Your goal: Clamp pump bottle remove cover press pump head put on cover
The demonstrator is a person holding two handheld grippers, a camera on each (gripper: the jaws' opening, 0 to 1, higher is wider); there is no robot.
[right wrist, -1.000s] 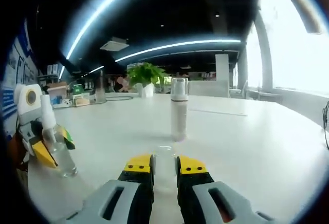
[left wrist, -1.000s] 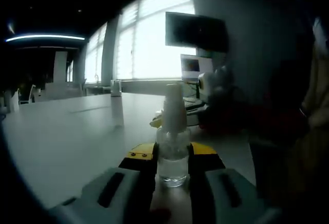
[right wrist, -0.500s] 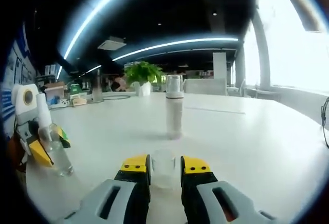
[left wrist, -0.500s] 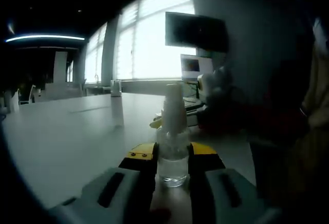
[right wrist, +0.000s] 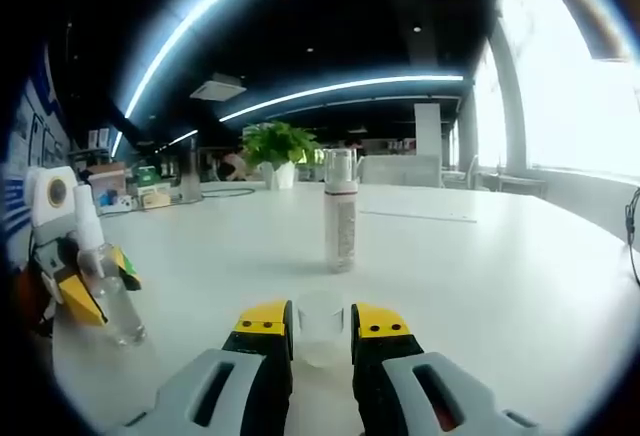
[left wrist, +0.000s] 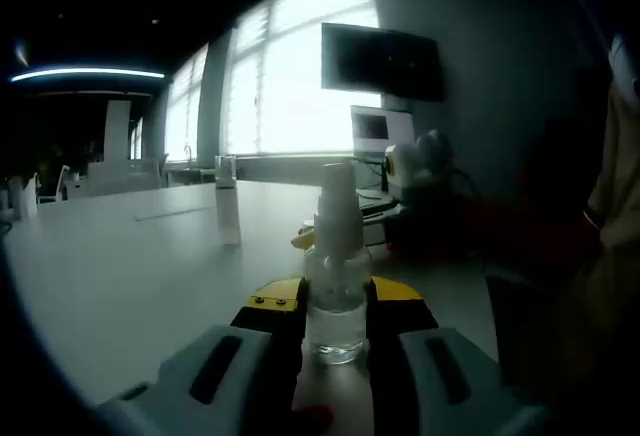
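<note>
A small clear pump bottle [left wrist: 335, 301] with a white pump head [left wrist: 337, 201] stands upright on the white table, and my left gripper [left wrist: 335, 306] is shut on its body. In the right gripper view the same bottle [right wrist: 108, 291] and left gripper [right wrist: 80, 286] show at the far left. My right gripper [right wrist: 322, 324] is shut on the clear cover [right wrist: 321, 324], which sits low between the yellow jaw tips, well apart from the pump bottle.
A tall slim bottle [right wrist: 340, 218] with a clear cap stands mid-table ahead of my right gripper, also seen as the tall bottle [left wrist: 228, 218]. A potted plant [right wrist: 280, 146] is at the back. A monitor [left wrist: 382, 61] and a person's dark sleeve [left wrist: 560, 256] lie right.
The right view has shifted slightly, and the clear cover now shows more fully between the right jaws, which stand a little wider. The left gripper and bottle have held still.
</note>
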